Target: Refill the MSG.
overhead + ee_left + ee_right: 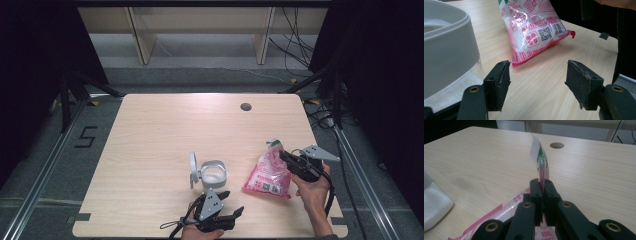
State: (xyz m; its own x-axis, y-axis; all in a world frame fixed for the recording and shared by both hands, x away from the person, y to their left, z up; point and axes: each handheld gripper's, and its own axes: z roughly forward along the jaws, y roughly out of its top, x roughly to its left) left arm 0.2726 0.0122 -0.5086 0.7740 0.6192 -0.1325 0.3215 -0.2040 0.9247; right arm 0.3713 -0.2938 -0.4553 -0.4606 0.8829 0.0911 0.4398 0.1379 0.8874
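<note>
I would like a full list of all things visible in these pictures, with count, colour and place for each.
bag: 1, pink and white plastic, right part of table, top edge pinched in the right gripper
container: 1, grey-white, lid open, near front middle
table: 1, light wood, with one round hole near the far edge
left gripper: 1, black, open, at the front edge, holds nothing
right gripper: 1, black, shut on the bag
</note>
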